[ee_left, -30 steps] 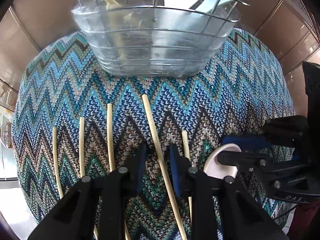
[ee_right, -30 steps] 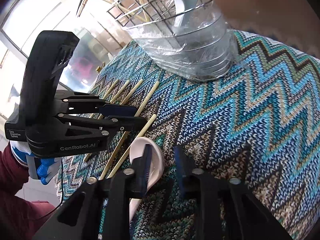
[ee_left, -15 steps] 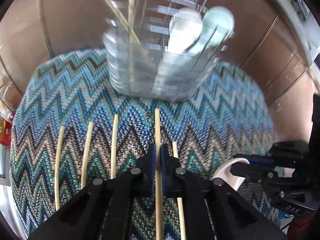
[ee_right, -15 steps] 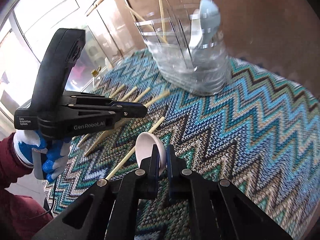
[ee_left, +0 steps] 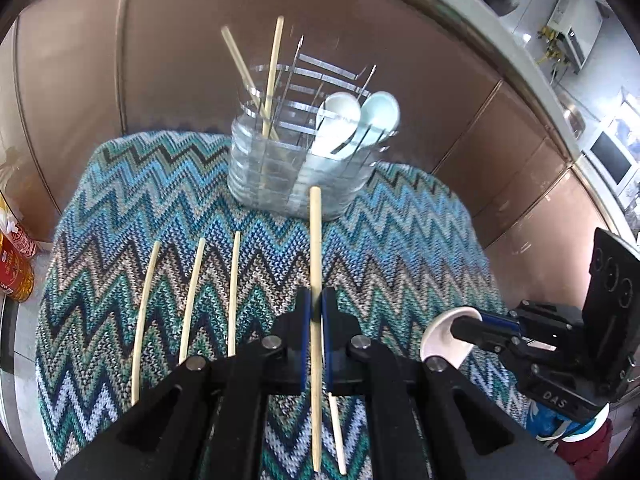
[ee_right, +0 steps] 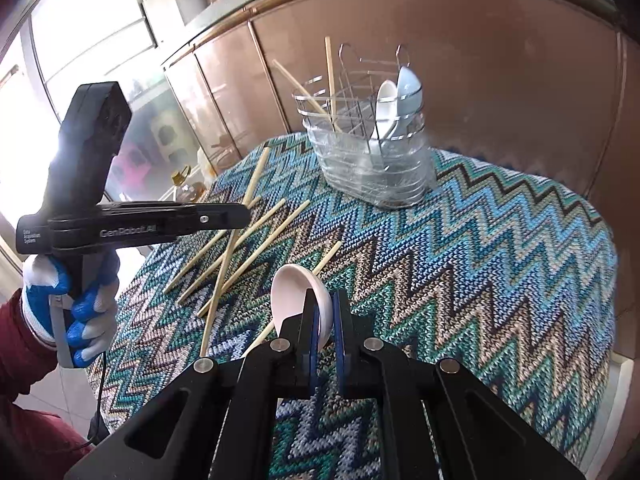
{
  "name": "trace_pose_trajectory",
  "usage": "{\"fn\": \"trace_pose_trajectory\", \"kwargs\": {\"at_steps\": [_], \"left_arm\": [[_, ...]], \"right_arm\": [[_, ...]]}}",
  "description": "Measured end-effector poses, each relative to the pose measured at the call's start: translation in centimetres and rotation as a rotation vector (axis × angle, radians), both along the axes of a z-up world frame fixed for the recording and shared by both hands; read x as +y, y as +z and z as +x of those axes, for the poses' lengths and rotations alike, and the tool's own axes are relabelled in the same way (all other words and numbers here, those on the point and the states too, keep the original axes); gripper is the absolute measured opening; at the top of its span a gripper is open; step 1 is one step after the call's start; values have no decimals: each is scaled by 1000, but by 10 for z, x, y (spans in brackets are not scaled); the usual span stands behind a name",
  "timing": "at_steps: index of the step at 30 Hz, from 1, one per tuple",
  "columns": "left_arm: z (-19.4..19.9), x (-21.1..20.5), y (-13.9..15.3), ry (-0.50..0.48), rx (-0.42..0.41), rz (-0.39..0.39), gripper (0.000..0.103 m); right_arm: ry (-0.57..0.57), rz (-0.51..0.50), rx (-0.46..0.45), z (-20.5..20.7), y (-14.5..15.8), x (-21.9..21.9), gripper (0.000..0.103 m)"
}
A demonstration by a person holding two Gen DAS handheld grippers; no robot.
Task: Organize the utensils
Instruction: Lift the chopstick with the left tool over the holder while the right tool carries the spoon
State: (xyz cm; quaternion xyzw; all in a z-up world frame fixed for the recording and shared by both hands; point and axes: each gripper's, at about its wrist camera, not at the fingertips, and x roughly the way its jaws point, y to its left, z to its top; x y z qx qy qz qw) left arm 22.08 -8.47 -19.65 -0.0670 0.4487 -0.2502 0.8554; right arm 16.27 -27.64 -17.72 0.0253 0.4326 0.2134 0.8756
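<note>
The left gripper (ee_left: 316,312) is pinching a long pale chopstick (ee_left: 315,240) between its blue-padded jaws, which are closed down to the stick's width. The stick is running straight ahead of the gripper, its far tip reaching toward the wire caddy (ee_left: 300,160) and its near end trailing back under the black fingers. A gloved hand (ee_right: 76,308) (blue and white knit, maroon sleeve behind it) is wrapping the handle and holding the gripper roughly level above the desk (ee_left: 420,240).

The right gripper (ee_right: 324,320) is clamping the rim of a white spoon (ee_right: 300,292), a smooth, glossy, deep-bowled thing like a soup spoon; the jaws are nearly together with the bowl's edge between them, and the bowl is standing tilted just ahead of the fingertips.

To the left of the left gripper, three loose chopsticks (ee_left: 192,292) are lying side by side on the zigzag cloth, a coarse knit in blues, teals and browns that is covering the desk. One more stick (ee_left: 336,428) is lying beneath the gripper.

Well ahead of both grippers, the caddy is sitting on the cloth: chrome wire above, a ribbed clear plastic tray at the base. Two chopsticks (ee_left: 272,76) are leaning in its left side, and two pale spoons (ee_left: 360,116) are standing in its right.
</note>
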Motion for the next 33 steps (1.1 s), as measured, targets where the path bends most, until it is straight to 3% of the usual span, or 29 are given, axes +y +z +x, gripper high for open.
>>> {"fn": "trace_pose_trajectory", "kwargs": {"at_steps": [6, 13, 23, 28, 33], "left_arm": [[-20, 11, 35, -2, -77, -58, 5], [-27, 20, 83, -3, -175, -113, 5], [20, 18, 159, 112, -422, -185, 5], [62, 8, 165, 205, -514, -188, 5], [104, -10, 145, 279, -566, -144, 5]], "right_arm": [[-27, -3, -64, -19, 33, -5, 7], [-91, 33, -152, -12, 67, -9, 7], [-265, 70, -440, 39, 140, -6, 7], [-339, 24, -560, 76, 148, -1, 7], [-389, -28, -614, 119, 126, 6, 7]]}}
